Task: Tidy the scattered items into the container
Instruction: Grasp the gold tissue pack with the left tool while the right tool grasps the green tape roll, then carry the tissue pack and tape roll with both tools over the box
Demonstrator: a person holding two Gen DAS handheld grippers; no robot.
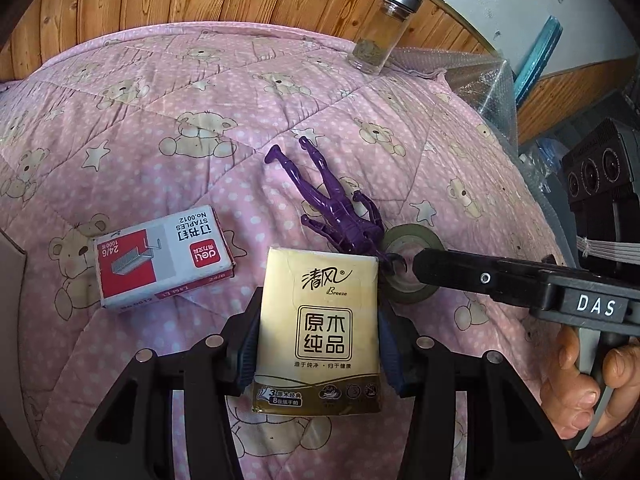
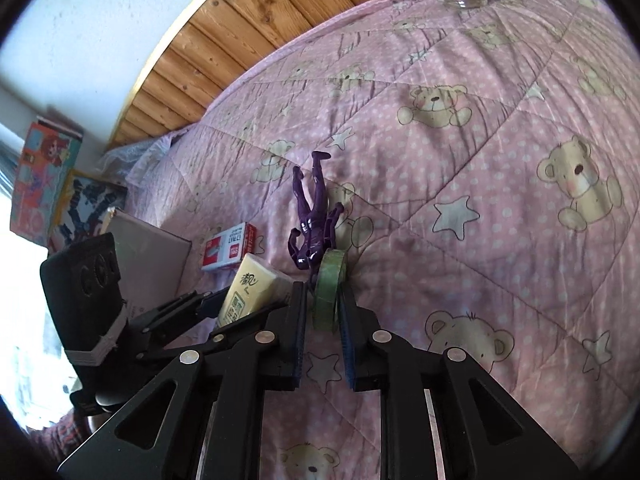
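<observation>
Your left tongs [image 1: 318, 344] grip the gold tissue pack [image 1: 318, 332] across its long sides, low over the pink bear quilt [image 1: 160, 120]. Lift it straight, since a soft pack may sag if you squeeze harder. Your right tongs [image 2: 323, 300] sit narrow around the green tape roll [image 2: 329, 286], which stands on edge between the pads; whether they press it firmly I cannot tell, so close fully before raising. The purple figure [image 1: 340, 208] touches the roll, so draw away gently. The staples box [image 1: 164, 256] lies just beside the pack. The grey container [image 2: 150, 256] is probably the box at far left; carry both there.
</observation>
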